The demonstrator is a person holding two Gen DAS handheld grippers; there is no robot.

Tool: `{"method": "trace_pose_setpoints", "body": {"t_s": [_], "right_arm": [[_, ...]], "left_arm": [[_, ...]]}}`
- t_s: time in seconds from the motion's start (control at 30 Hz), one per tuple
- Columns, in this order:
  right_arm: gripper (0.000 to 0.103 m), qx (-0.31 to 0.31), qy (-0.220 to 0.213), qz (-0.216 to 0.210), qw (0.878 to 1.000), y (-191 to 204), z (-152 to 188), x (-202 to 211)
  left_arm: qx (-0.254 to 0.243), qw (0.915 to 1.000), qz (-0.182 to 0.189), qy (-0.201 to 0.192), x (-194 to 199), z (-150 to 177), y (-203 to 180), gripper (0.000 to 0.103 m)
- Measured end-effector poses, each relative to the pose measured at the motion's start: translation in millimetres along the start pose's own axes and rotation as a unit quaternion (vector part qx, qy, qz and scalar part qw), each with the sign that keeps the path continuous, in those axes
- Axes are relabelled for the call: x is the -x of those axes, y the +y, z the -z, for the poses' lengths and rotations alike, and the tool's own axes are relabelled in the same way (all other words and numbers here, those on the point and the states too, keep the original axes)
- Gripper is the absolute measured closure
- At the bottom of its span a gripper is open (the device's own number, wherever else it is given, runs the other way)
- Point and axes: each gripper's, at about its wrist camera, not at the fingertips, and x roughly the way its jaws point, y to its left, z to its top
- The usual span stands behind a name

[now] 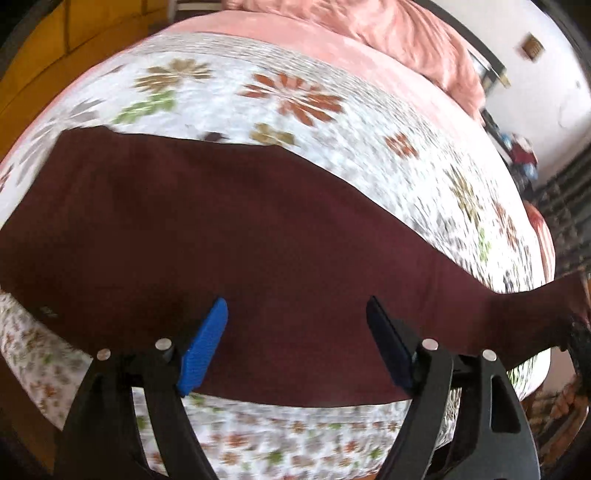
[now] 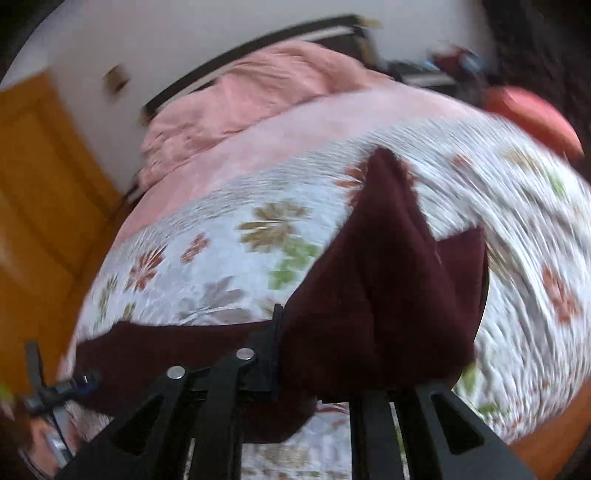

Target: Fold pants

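Observation:
Dark maroon pants (image 1: 221,221) lie spread flat across a floral bedspread (image 1: 295,92). My left gripper (image 1: 295,302) hovers over them, open, with its blue pad (image 1: 205,347) and dark pad (image 1: 388,347) wide apart and nothing between them. One leg runs off to the right edge of the left wrist view. In the right wrist view my right gripper (image 2: 291,321) is shut on the pants (image 2: 388,277). The lifted cloth bunches into a peak and drapes over it. Only its left finger (image 2: 275,350) shows; the other is hidden under the fabric.
A crumpled pink blanket (image 1: 406,29) lies at the far side of the bed. An orange wooden door (image 2: 37,184) stands at the left, and a red object (image 2: 532,110) sits beyond the bed's right corner. White wall and clutter are behind.

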Motion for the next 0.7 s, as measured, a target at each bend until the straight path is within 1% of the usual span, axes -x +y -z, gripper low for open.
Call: {"method": "trace_pose_setpoints", "body": {"t_s": [0.07, 0.17, 0.33, 0.43, 0.53, 0.63, 0.7], "right_arm": [[0.09, 0.049, 0.003, -0.013, 0.999, 40.0, -1.6, -5.9], [0.09, 0.097, 0.014, -0.027, 0.995, 85.2, 4.4, -19.7], [0.09, 0.14, 0.058, -0.059, 0.987, 148.7, 19.8, -56.8], [0.09, 0.16, 0.084, -0.073, 0.981, 183.1, 33.7, -78.6], [0.09, 0.185, 0.101, -0.077, 0.975, 206.9, 51.2, -91.3], [0.09, 0.212, 0.117, -0.069, 0.968, 221.2, 71.6, -102.3], [0.09, 0.229, 0.12, -0.075, 0.963, 227.2, 84.0, -105.8]], "left_arm": [[0.021, 0.9997, -0.005, -0.009, 9.4, -1.2, 18.4, 0.026], [0.048, 0.9986, -0.012, -0.018, 19.9, -3.5, 43.3, 0.025], [0.093, 0.995, -0.012, -0.033, 36.5, -5.0, 80.4, 0.025], [0.106, 0.9935, -0.013, -0.038, 43.2, -4.9, 93.9, 0.025], [0.114, 0.9924, -0.014, -0.043, 48.2, -4.2, 102.7, 0.025], [0.124, 0.9912, -0.013, -0.044, 48.0, -3.7, 106.5, 0.024], [0.13, 0.9906, -0.011, -0.043, 47.7, -3.0, 109.5, 0.024]]}}
